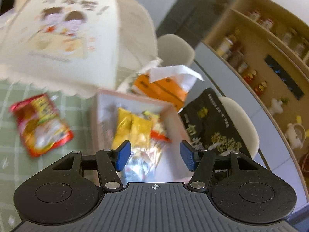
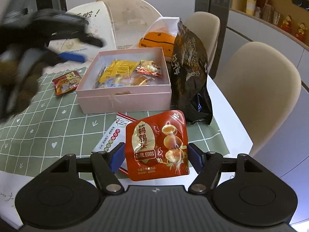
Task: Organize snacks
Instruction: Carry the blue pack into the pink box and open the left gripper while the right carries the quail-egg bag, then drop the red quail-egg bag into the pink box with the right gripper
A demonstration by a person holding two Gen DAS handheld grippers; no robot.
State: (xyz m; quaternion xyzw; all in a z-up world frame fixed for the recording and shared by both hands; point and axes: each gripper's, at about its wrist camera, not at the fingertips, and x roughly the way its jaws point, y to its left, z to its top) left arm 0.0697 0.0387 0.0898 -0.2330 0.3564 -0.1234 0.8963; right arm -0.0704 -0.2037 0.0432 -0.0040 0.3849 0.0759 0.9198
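Note:
A pink box (image 2: 125, 96) holds several snack packets (image 2: 123, 69) on the green checked tablecloth. My right gripper (image 2: 156, 157) has its jaws around a red quail egg packet (image 2: 157, 145), which lies over a white packet (image 2: 112, 135) at the table's front edge. My left gripper (image 1: 154, 155) is open and empty above the pink box (image 1: 100, 116), with yellow packets (image 1: 133, 127) below it; it shows blurred in the right wrist view (image 2: 71, 56). A small red packet (image 1: 40, 123) lies left of the box, also seen in the right wrist view (image 2: 65, 82).
A cream mesh food cover (image 2: 123, 19) stands behind the box. An orange box in a plastic bag (image 2: 156, 38) and a tall black bag (image 2: 189, 67) stand at the back right. Beige chairs (image 2: 260, 89) sit past the table's right edge.

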